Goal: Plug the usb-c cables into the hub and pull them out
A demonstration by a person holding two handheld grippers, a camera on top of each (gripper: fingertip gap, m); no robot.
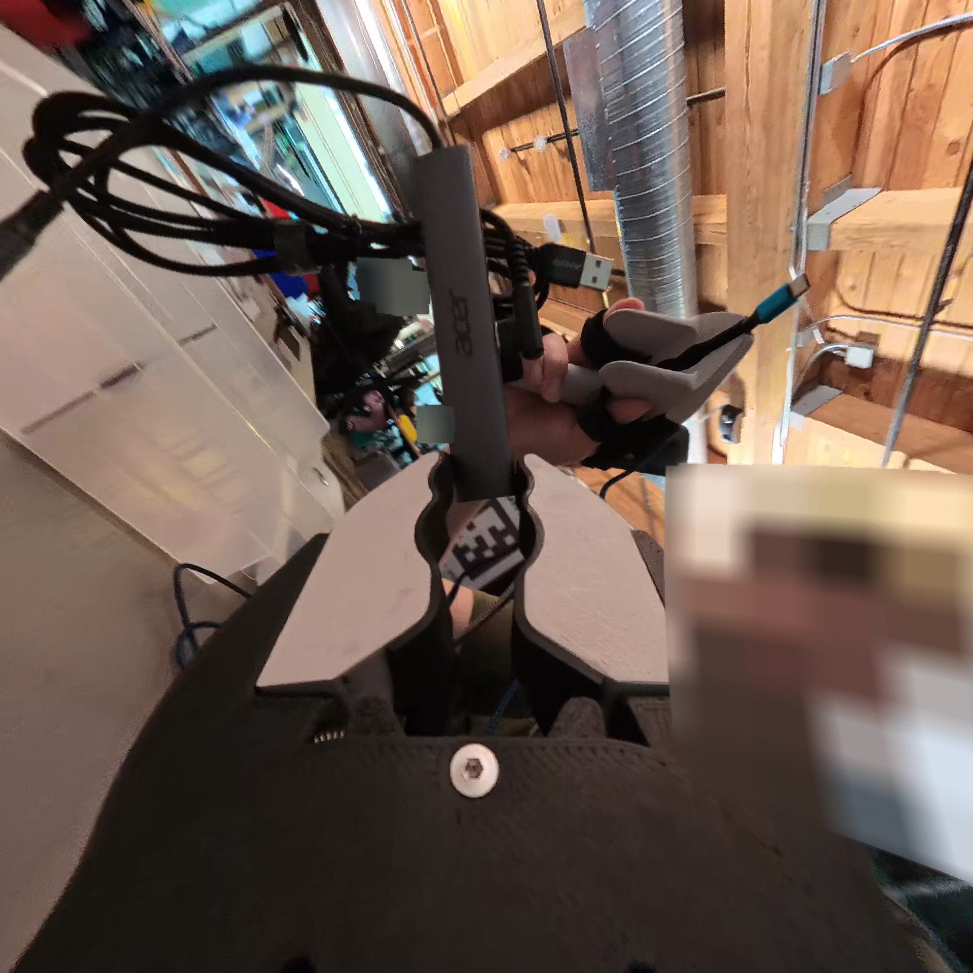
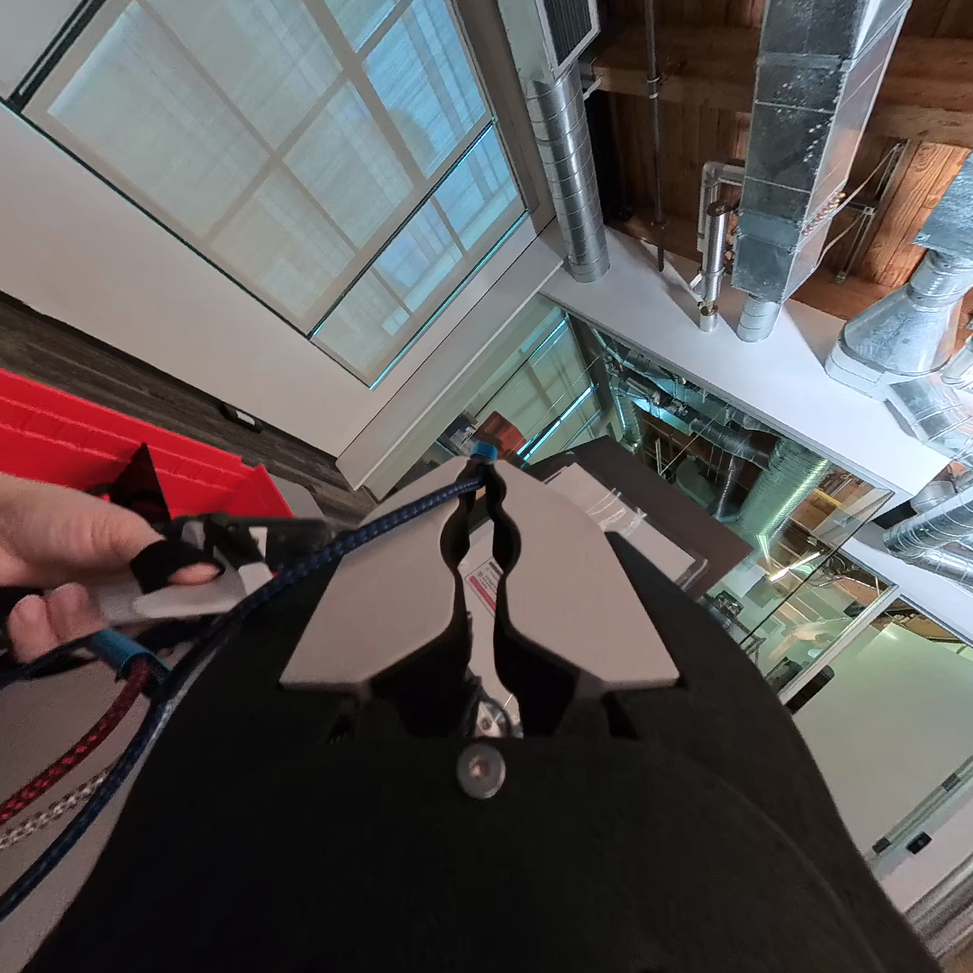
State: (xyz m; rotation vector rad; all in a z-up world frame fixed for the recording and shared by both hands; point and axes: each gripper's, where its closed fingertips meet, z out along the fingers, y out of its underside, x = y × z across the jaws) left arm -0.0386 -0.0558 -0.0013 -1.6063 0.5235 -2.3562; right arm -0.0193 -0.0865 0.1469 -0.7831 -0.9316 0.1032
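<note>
Timber-plank ceiling with beams and a ribbed silver round duct (image 1: 650,158) overhead; white wall with large gridded frosted window (image 2: 274,158) in the right wrist view. Both cameras tilted upward. No table clearly in view.

Left gripper (image 1: 482,474): jaws clamped on the near end of a slim dark-grey bar-shaped usb hub (image 1: 463,316). Long axis of hub running straight out from the jaws, far end up and slightly left in frame. Hub's own black lead leaving the far end, looping left. Bundle of black braided cables (image 1: 158,210) hanging in loops off the hub's left side, bound by a black strap. Black plugs seated along the hub's right edge; one loose black cable end with a silver usb-a plug (image 1: 579,271) pointing right, away from the hub.

Right gripper (image 1: 737,342), seen beyond the hub in the left wrist view and held by a bare hand (image 1: 558,389) with black finger straps: jaws closed on a dark-blue braided usb-c cable with teal plug collar (image 1: 776,305). Plug projecting past the jaw tips, silver tip aimed up and right, away from the hub, well apart from it, unplugged.

Right wrist view: same cable (image 2: 368,526) crossing the left finger, teal collar just past the tips (image 2: 484,458). Red plastic bin (image 2: 131,463) at left. Other hand on left gripper (image 2: 210,568), red-black and white-flecked braided cables (image 2: 79,747) trailing below it.
</note>
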